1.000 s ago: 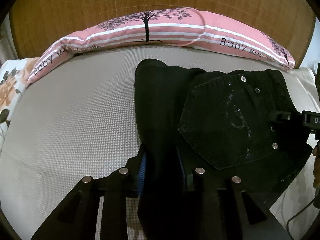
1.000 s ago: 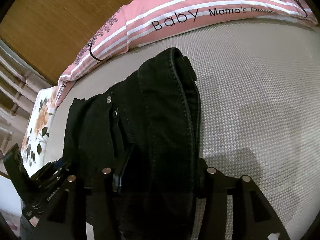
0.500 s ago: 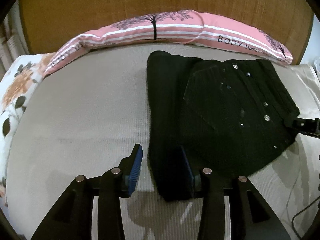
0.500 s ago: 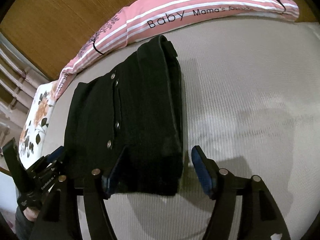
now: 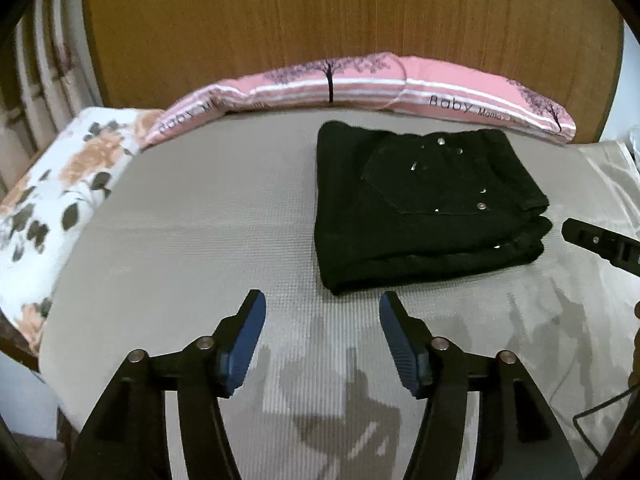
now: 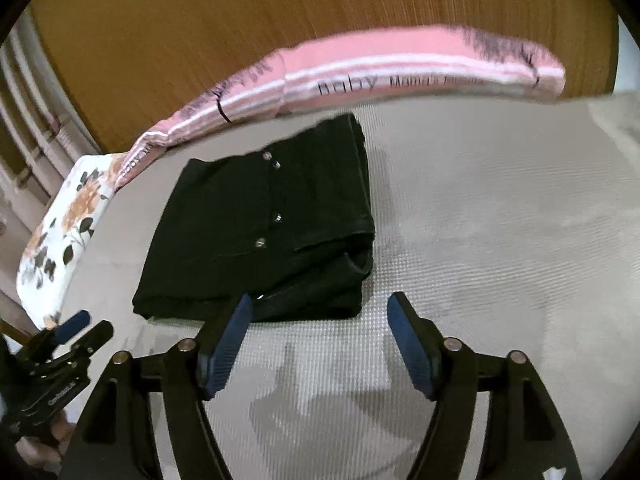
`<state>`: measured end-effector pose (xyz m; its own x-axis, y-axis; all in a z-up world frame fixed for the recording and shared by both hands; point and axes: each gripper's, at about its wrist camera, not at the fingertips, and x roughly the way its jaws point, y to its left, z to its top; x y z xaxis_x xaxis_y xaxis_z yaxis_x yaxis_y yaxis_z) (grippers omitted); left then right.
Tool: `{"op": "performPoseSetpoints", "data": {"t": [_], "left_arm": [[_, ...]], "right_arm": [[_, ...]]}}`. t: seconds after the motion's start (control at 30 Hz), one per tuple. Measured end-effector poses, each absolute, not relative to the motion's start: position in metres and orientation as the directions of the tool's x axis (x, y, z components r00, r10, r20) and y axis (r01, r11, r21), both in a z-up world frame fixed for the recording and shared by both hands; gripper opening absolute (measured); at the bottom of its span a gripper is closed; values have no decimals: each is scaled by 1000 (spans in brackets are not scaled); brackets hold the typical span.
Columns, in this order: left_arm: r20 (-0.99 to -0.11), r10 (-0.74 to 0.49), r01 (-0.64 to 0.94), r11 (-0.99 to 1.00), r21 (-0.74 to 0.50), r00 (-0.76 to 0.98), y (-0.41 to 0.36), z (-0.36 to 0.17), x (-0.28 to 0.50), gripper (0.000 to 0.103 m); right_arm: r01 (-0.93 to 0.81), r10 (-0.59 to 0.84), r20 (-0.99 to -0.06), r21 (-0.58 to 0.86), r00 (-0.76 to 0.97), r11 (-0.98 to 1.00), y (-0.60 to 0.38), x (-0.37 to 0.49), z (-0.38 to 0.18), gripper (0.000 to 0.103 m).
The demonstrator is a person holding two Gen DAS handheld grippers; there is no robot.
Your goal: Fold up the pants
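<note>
The black pants (image 5: 416, 208) lie folded into a compact stack on the grey mat (image 5: 192, 240), a back pocket with metal rivets on top. They also show in the right wrist view (image 6: 264, 232). My left gripper (image 5: 322, 304) is open and empty, a little short of the stack's near edge. My right gripper (image 6: 320, 306) is open and empty, just in front of the stack's near right corner. The right gripper's tip shows at the right edge of the left wrist view (image 5: 600, 240). The left gripper shows at the lower left of the right wrist view (image 6: 68, 344).
A long pink pillow (image 5: 360, 84) printed "Baby" lies along the wooden headboard (image 5: 340, 20) behind the pants. A floral pillow (image 5: 60, 184) lies at the left edge of the mat. A thin cable (image 5: 592, 424) trails at the right.
Both grippers opened, let go of the pants and pulled back toward me. The folded stack now rests free on the mat.
</note>
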<state>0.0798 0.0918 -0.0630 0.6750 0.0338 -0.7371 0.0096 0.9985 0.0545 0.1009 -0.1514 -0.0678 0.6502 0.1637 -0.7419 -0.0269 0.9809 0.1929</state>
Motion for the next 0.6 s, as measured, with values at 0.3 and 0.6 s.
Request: {"op": "performPoseSetpoints", "data": {"t": [0.3, 0.6], "left_arm": [[-686, 63, -31, 998, 59, 725, 84, -41, 51, 71], [-675, 69, -35, 997, 64, 735, 83, -40, 42, 71]], "right_arm": [[-27, 100, -668, 119, 738, 992, -130, 53, -43, 91], [-3, 67, -659, 98, 749, 995, -123, 36, -40, 95]]}}
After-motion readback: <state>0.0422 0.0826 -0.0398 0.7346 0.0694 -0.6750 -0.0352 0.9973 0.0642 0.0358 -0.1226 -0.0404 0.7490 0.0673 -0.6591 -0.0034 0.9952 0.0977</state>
